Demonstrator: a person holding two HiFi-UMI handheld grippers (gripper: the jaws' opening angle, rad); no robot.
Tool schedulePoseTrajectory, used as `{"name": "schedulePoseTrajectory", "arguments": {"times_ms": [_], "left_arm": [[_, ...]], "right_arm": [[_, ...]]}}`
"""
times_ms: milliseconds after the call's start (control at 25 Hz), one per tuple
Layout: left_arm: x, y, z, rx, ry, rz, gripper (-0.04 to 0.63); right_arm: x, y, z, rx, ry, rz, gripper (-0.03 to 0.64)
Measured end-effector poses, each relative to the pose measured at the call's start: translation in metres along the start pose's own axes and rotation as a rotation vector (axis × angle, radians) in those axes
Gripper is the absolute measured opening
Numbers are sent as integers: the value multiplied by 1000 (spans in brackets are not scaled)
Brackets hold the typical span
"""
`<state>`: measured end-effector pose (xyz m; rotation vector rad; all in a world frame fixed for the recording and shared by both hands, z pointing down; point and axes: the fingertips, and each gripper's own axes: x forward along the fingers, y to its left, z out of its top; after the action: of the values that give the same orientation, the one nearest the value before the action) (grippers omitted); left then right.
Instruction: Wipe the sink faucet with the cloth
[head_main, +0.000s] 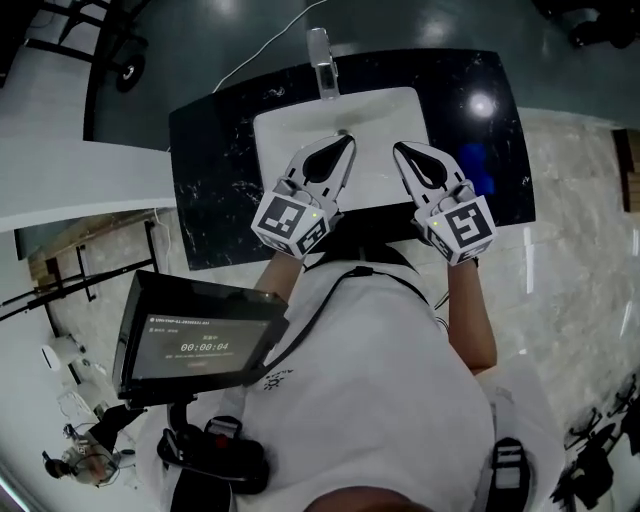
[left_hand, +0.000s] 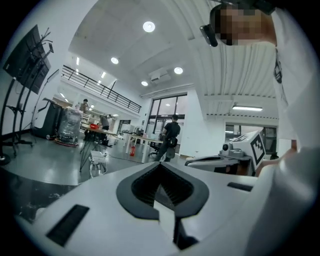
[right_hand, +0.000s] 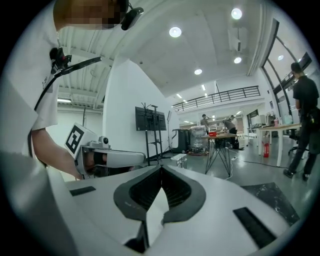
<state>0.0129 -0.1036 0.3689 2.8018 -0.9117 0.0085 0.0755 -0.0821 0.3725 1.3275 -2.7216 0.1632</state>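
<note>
Upright chrome sink faucet (head_main: 321, 60) stands at the far rim of the white rectangular basin (head_main: 290, 125), centred, set in a black marble-look countertop (head_main: 210, 170). The faucet has a slim, shiny body, and a white cable runs off behind it.

Left gripper (head_main: 348, 140) is over the basin's near half, pointing toward the faucet but well short of it. Its jaws are pressed together with nothing between them, as the left gripper view (left_hand: 160, 166) shows.

Right gripper (head_main: 399, 149) sits just beside the left one over the basin's right part. Its jaws are also closed tip to tip and empty (right_hand: 161, 169). Neither gripper touches the faucet.
</note>
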Motion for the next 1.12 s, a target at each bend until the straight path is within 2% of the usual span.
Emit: {"name": "schedulePoseTrajectory", "arguments": {"times_ms": [200,440,640,840,920,1000,1080,1120], "left_arm": [[48,-24,-25,-10,55,-174,-12],[98,-83,-59,-9,134,-367,-12],[118,-127,-82,-23,196,-507,-12],[140,-139,-108,-40,248,-543,-12],[139,-144,-110,-45,255,-553,-12],[137,-147,-110,-47,258,-557,-12],[136,-146,-109,-49,260,-555,-12],[136,-145,-108,-50,260,-552,-12]], "right_arm": [[-33,-39,-30,55,39,-189,5],[-98,-82,-60,110,84,-388,5],[-141,-100,-99,158,164,-540,5],[-146,-133,-147,200,253,-569,8],[-142,-139,-158,184,315,-556,86],[-136,-143,-166,161,375,-531,122],[-131,-148,-176,153,429,-504,196],[-129,-151,-182,156,453,-494,204]]}}
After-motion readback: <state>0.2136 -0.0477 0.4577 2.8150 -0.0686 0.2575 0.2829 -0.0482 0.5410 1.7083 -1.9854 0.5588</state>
